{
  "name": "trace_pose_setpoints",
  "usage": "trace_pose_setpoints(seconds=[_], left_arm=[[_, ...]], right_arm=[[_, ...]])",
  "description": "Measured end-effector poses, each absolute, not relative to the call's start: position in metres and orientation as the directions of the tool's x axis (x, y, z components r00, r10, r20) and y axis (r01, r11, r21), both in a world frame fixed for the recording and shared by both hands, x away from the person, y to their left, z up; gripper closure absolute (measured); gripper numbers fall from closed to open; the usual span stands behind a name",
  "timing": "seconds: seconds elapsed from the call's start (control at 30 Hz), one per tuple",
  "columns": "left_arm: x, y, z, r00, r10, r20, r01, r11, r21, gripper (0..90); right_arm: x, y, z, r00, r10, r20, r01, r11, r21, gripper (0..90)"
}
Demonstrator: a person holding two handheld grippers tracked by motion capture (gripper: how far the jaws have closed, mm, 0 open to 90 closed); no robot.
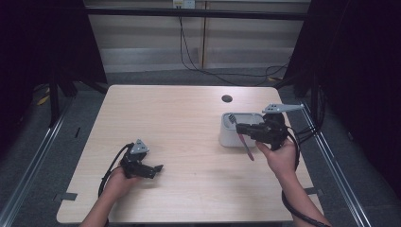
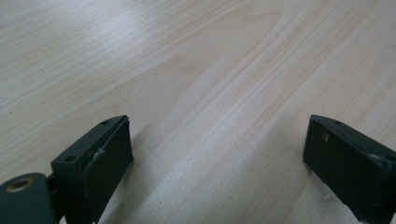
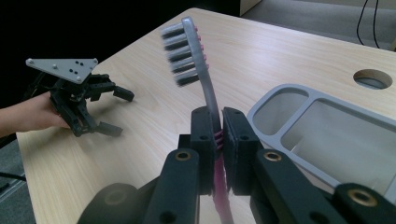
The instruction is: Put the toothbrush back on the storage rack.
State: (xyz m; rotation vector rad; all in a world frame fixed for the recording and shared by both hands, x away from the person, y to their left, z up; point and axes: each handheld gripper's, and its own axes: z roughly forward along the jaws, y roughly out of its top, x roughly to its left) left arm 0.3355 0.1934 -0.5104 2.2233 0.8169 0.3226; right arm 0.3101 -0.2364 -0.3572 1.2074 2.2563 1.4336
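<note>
So the right gripper [image 3: 218, 133] has its jaws pinched tight on a toothbrush [image 3: 196, 60], grabbing it around the neck, where the handle goes from grey to pink. The bristle head sticks up past the jaws, dark bristles with a bit of pink in them, and the pink handle hangs down below the grip. From the high view the brush sits tilted, head up over the rim of the holder and the handle end pointing down toward the near edge of the table, clear of the tabletop.

Right beside that gripper is a grey holder [image 1: 231, 132] with a small compartment and a bigger one next to it. It stands near the right edge of the table [image 1: 189, 118], a bit back from the middle. A round cable hole [image 1: 227, 99] sits behind it, toward the far edge.

The left gripper [image 1: 153, 169] is well apart from all that, over by the near left corner. Its jaws are spread wide with nothing between them, just bare wood underneath, and it sits low over the tabletop. The person's left hand [image 1: 118, 182] wraps around it from behind, with the cable trailing back off the near edge.
</note>
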Motion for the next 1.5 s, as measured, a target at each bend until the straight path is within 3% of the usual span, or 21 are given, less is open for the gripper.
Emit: trace_pose_setpoints(seconds=[1.5], left_arm=[[0.335, 0.193, -0.51, 0.766, 0.643, -0.016, 0.459, -0.529, 0.714, 7.6]], right_arm=[[0.32, -0.255, -0.325, -0.593, 0.763, 0.256, 0.461, 0.062, 0.885, 83.7]])
